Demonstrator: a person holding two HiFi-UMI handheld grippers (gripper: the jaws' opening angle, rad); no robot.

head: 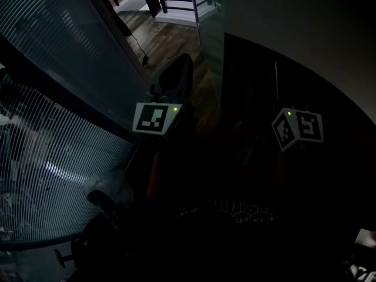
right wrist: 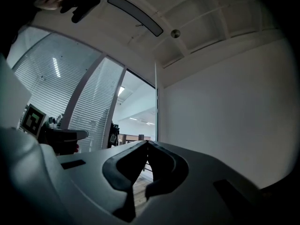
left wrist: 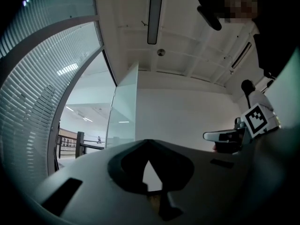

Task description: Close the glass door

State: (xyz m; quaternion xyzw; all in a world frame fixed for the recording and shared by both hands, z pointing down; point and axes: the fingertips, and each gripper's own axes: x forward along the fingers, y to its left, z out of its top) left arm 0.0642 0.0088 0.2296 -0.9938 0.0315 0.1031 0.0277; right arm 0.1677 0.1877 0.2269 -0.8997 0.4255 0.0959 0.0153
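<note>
Glass door [left wrist: 125, 111] seemingly between blinds [left wrist: 28, 107] and wall [left wrist: 187, 116]

Counted were two grey two-jaw grippers: left gripper [left wrist: 149, 143], right gripper [right wrist: 146, 144]. One clear glass door [left wrist: 125, 109]. Two ribbed glass wall panels [head: 59, 28], at left. One long ceiling lamp [left wrist: 155, 14].

Glass door [left wrist: 123, 111] smooth, glossy; floor [head: 166, 40] wood planks.

Head view is badly underexposed, lower half near black; only the slatted blinds [head: 53, 157] at left catch light. Gripper views are bright, soft daylight, ceiling lamp [left wrist: 155, 13] dark, strong fisheye bending, black vignetted corners.
</note>
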